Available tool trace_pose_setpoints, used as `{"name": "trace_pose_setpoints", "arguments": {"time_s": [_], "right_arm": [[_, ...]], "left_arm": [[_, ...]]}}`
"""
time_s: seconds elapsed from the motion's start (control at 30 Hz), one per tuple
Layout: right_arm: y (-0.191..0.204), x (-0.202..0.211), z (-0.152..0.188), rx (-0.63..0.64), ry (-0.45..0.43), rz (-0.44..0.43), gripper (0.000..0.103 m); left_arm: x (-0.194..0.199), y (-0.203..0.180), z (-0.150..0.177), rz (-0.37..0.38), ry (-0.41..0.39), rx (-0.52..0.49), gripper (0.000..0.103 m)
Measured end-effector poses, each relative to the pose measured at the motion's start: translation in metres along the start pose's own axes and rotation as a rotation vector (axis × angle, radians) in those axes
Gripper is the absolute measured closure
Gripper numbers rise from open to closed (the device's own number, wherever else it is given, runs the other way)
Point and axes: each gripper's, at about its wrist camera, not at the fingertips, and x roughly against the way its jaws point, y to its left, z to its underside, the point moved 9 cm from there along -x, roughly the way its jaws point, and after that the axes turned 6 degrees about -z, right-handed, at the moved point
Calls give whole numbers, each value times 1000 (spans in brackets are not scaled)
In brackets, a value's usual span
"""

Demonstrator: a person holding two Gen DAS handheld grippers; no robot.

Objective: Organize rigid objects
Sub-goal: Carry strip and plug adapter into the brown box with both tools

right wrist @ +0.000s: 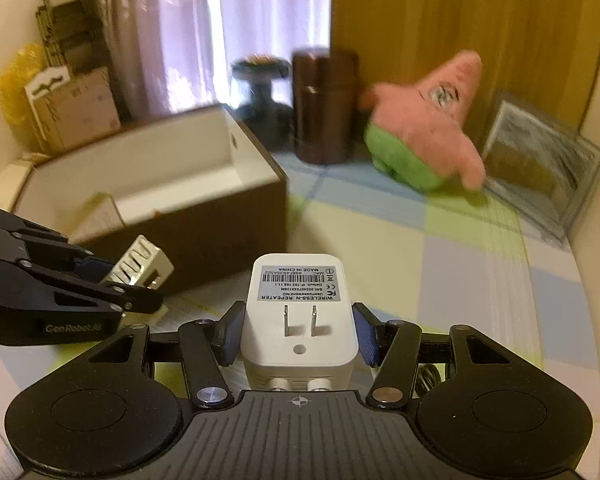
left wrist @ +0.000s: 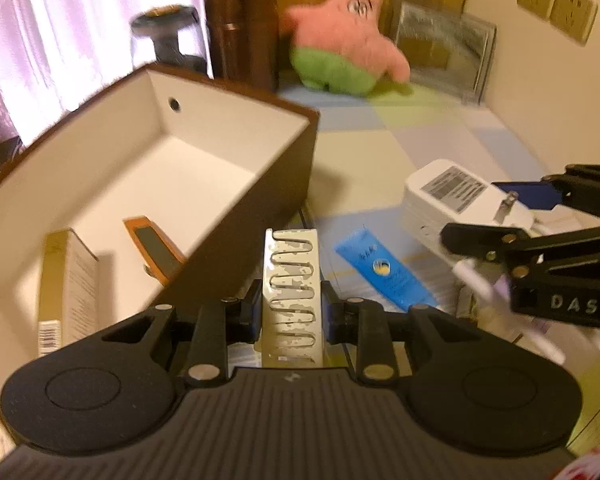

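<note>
Left gripper (left wrist: 291, 316) nearest the lens, jaws clamped on a small white clip box (left wrist: 292, 300) – pads pressing both long sides, box's long axis running straight out along the fingers. Landmark: the brown storage box (left wrist: 236, 184), open-topped, white inside. It sits just ahead & left of the left gripper; the clip box tip is already at its near corner wall. Inside it, at the near end: a gold carton (left wrist: 66, 280) upright and an orange item (left wrist: 156, 248) leaning.

Right gripper (right wrist: 297, 332) grips a white repeater (right wrist: 298, 312), plug prongs up, pads on its two sides – jaws about half-wide. From it the storage box lies ahead-left, farther off than for the left. Judgement: left hand is nearer, so likely drops first; needs to clear the wall. Blue tube (left wrist: 384, 272) lies on the mat right of the storage box, not yet picked.
</note>
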Motion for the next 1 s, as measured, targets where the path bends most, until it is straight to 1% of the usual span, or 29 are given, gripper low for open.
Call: {"name": "trace_pose_setpoints", "arguments": {"time_s": [0.2, 0.3, 0.47, 0.57, 0.73, 0.9, 1.0], "right_arm": [[34, -1, -34, 41, -59, -68, 50], [52, -10, -51, 64, -76, -102, 50], [81, -33, -79, 108, -95, -158, 50], [93, -53, -92, 128, -98, -180, 50], [107, -88, -105, 160, -77, -191, 50], [108, -125, -114, 183, -48, -193, 50], [106, -147, -121, 207, -28, -177, 50]], "left_arm": [[28, 32, -19, -33, -59, 57, 78], [34, 56, -28, -72, -84, 90, 78], [37, 93, -39, -124, -104, 141, 78], [31, 114, -42, -136, -95, 180, 78], [11, 141, -43, -168, -61, 212, 78], [-20, 163, -43, -176, -12, 253, 78], [-38, 172, -48, -178, 4, 264, 78]]}}
